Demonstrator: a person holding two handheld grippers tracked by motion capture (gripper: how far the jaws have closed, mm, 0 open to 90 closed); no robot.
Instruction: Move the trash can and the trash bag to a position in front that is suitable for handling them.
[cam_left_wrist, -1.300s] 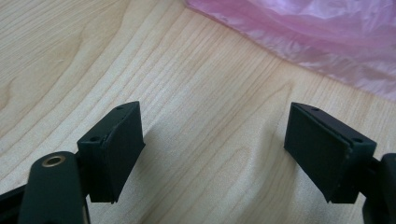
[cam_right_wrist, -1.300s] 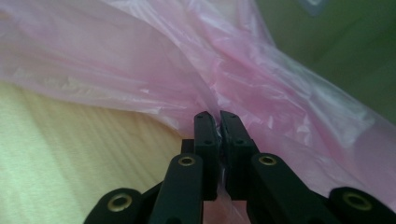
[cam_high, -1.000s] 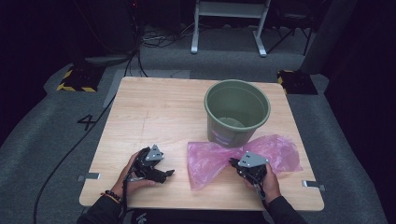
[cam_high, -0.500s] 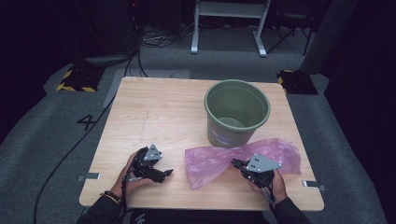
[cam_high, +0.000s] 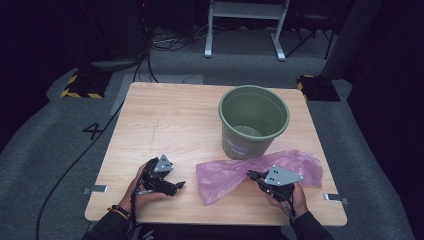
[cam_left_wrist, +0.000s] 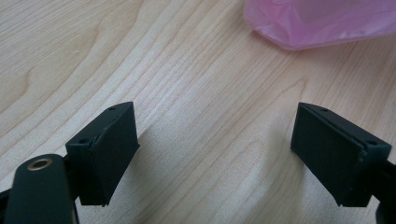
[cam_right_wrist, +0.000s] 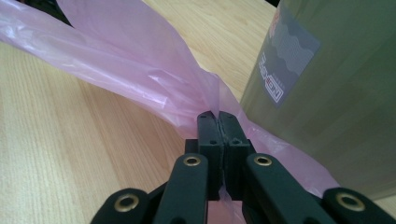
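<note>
A thin pink plastic bag (cam_high: 250, 172) lies crumpled on the near right part of a pale wooden table (cam_high: 165, 120), its film translucent, glossy and creased into long soft folds. It stretches from near the table's middle to the right, just in front of a round olive-green plastic bucket (cam_high: 254, 120) with smooth, slightly tapering walls and an open top; whether bag and bucket touch in the high view I cannot tell. In the right gripper view the bucket's wall (cam_right_wrist: 336, 93) stands close on the right and carries a grey rectangular label with wavy lines.

The right gripper (cam_high: 254, 175) is clenched on the bag: in its own view the 2 black jaws meet flat against each other with a pinch of the pink film (cam_right_wrist: 154, 79) caught between them, and the film fans upward and to the left from that pinch in 2 broad sheets, lifted off the wood. A grey 3-cornered plate sits on top of this gripper in the high view.

The left gripper (cam_high: 179, 186) rests low over the table, just left of the bag, released: its 2 blocky matte black pads (cam_left_wrist: 105, 149) stand wide apart with bare wood grain between them. The rounded edge of the bag (cam_left_wrist: 317, 23) lies beyond them, apart from both pads. The table top shows fine straight grain with looping figure
</note>
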